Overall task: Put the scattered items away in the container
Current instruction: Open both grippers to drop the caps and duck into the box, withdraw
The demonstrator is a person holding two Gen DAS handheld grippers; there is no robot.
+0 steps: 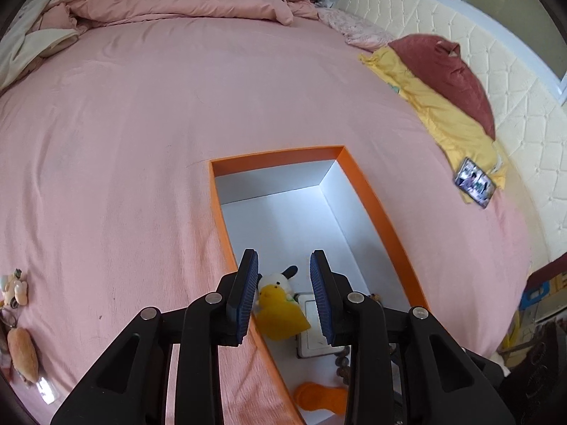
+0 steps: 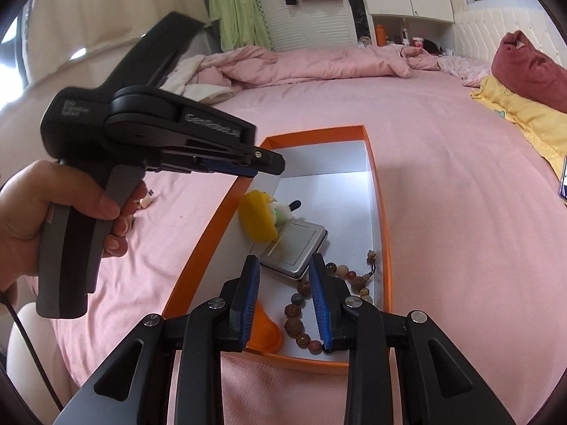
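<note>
An orange box (image 1: 372,191) with a white inside lies on the pink bed. In it are a yellow and white plush toy (image 1: 280,304), a silver tin (image 1: 315,336), a string of brown beads (image 2: 301,315) and an orange item (image 1: 319,395). My left gripper (image 1: 284,262) hangs open above the plush toy with nothing between its pads. In the right wrist view a hand holds that left gripper (image 2: 273,164) over the box's left rim (image 2: 212,219). My right gripper (image 2: 284,262) stands open over the tin (image 2: 294,248) and beads, holding nothing.
Plush keychains (image 1: 16,287) and a carrot-like toy (image 1: 23,354) lie on the sheet at far left. A phone (image 1: 475,182) rests by the yellow pillow (image 1: 436,106) and red pillow (image 1: 443,71). A crumpled pink quilt (image 1: 177,3) lies at the far end.
</note>
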